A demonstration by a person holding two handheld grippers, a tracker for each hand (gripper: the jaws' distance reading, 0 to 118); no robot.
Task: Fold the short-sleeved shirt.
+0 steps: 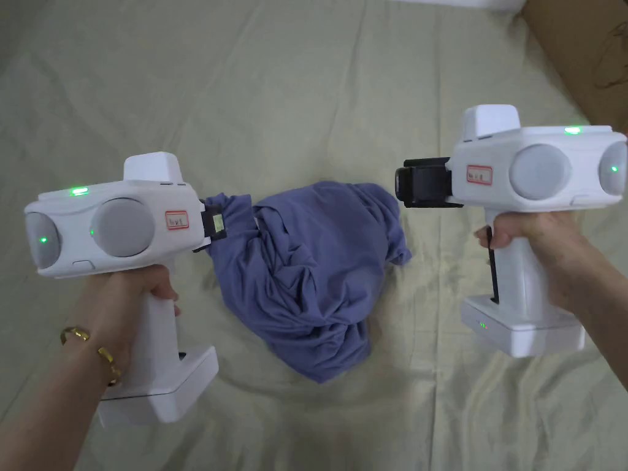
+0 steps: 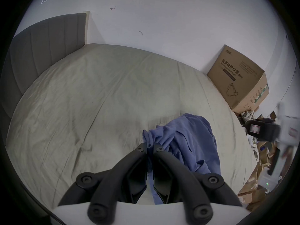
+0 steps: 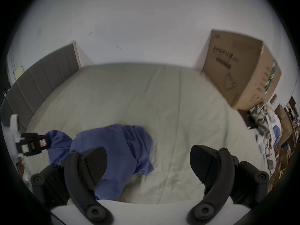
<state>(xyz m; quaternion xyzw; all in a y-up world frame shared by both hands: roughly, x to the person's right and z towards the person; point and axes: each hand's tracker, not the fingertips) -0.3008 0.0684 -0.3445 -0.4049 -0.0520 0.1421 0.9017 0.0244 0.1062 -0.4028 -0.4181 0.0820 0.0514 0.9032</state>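
Observation:
A blue short-sleeved shirt (image 1: 313,264) lies crumpled in a heap on the pale green bed sheet (image 1: 294,92). My left gripper (image 1: 214,224) is at the heap's left edge, shut on a bunched bit of the shirt (image 2: 183,140); in the left gripper view the cloth runs between the two closed jaws of the left gripper (image 2: 150,147). My right gripper (image 1: 405,184) hovers just right of the heap's upper right side. In the right gripper view the right gripper (image 3: 148,162) stands wide open with nothing between its jaws, the shirt (image 3: 116,147) lying below and to its left.
A large cardboard box (image 2: 240,80) stands at the bed's far right corner against the white wall. A grey padded headboard (image 2: 40,53) runs along the left. Cardboard and clutter (image 2: 259,171) lie on the floor beyond the bed's right edge.

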